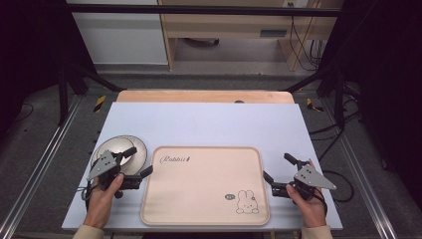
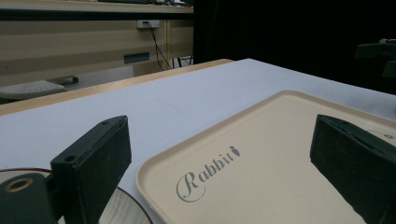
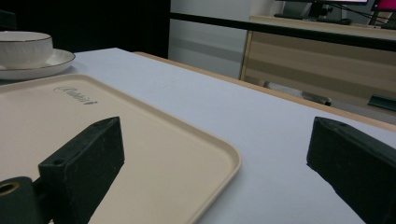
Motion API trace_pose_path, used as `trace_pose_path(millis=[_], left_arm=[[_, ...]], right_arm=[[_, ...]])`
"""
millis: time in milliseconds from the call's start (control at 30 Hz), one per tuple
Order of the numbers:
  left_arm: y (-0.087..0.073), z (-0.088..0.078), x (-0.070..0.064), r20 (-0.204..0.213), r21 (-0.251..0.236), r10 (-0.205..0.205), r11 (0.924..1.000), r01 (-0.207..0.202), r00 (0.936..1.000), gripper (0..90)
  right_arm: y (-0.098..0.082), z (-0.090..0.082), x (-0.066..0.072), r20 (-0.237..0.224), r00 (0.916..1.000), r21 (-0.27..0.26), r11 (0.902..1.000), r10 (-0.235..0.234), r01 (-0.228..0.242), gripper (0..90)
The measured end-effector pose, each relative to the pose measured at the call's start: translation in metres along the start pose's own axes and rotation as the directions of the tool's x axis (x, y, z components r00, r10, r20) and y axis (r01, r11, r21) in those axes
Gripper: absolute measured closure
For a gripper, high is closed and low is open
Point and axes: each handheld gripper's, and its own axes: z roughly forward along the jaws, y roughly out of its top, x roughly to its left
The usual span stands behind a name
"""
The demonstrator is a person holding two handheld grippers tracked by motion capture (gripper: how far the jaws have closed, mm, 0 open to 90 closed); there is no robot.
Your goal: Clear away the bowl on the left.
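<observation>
A beige tray [image 1: 204,191] lies flat on the pale blue table [image 1: 209,124], at the near middle of the high view, printed "Rabbit" at its 10 o'clock corner and a small rabbit drawing [image 1: 247,201] at its 5 o'clock corner; the tray's surface is bare; at the tray's 9 o'clock side a white saucer [image 1: 133,152] sits on the table just beside the tray's edge, with a white cup [image 3: 24,48] standing on it, seen clearly in the right gripper view; the left gripper [image 1: 141,162], held in the left hand [image 1: 102,199], sits over the saucer's near side, jaws spread wide with nothing between them, one above the saucer and one over the tray's left edge; the right gripper [image 1: 277,167], held in the right hand [image 1: 308,201], is at the tray's 3 o'clock side, jaws spread wide and empty, pointing toward 10 o'clock; whether either gripper touches the table cannot be told.
</observation>
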Motion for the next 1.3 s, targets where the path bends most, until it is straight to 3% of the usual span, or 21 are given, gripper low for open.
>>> trace_pose_path(millis=[133,300,700,800,833,967,1033,1133,1267,1300], left_arm=[[0.003,-0.001,0.000,-0.009,-0.006,-0.012,0.9999,0.012,0.9999,5.1],[0.012,-0.006,0.005,-0.016,0.007,0.006,1.0000,-0.006,0.9999,5.0],[0.030,-0.025,0.016,-0.091,0.033,0.045,0.9986,-0.043,0.9948,4.8],[0.040,-0.027,0.022,-0.151,0.048,0.083,0.9959,-0.077,0.9851,4.8],[0.040,-0.027,0.022,-0.151,0.048,0.083,0.9959,-0.077,0.9851,4.9],[0.050,-0.027,0.031,-0.205,0.068,0.105,0.9933,-0.093,0.9732,5.3],[0.053,-0.027,0.034,-0.206,0.067,0.104,0.9934,-0.092,0.9731,5.3],[0.061,-0.019,0.048,-0.237,0.066,0.100,0.9941,-0.086,0.9665,5.6],[0.060,-0.008,0.064,-0.282,0.062,0.071,0.9965,-0.056,0.9568,6.4],[0.060,-0.008,0.064,-0.282,0.062,0.071,0.9965,-0.056,0.9568,6.4]], right_arm=[[0.000,0.000,0.000,0.003,1.0000,0.002,1.0000,0.002,-0.002,4.3],[0.001,0.000,0.000,0.008,0.9999,0.005,1.0000,0.008,-0.008,4.3],[0.001,0.001,0.000,0.011,0.9999,-0.001,0.9999,0.012,-0.012,4.0],[0.000,0.003,-0.001,0.015,0.9998,0.005,1.0000,0.009,-0.009,4.0],[0.000,0.003,-0.001,0.017,0.9998,0.009,0.9999,0.014,-0.014,4.0],[0.000,0.004,0.000,0.019,0.9998,0.016,0.9998,0.010,-0.011,4.0],[0.000,0.004,0.000,0.020,0.9997,0.013,0.9999,0.011,-0.011,4.0],[0.002,0.004,0.001,0.024,0.9995,0.000,0.9998,0.021,-0.021,4.0],[0.001,0.005,0.002,0.023,0.9997,0.018,0.9998,-0.001,0.000,4.1],[0.001,0.005,0.002,0.023,0.9997,0.018,0.9998,-0.001,0.000,4.1]])
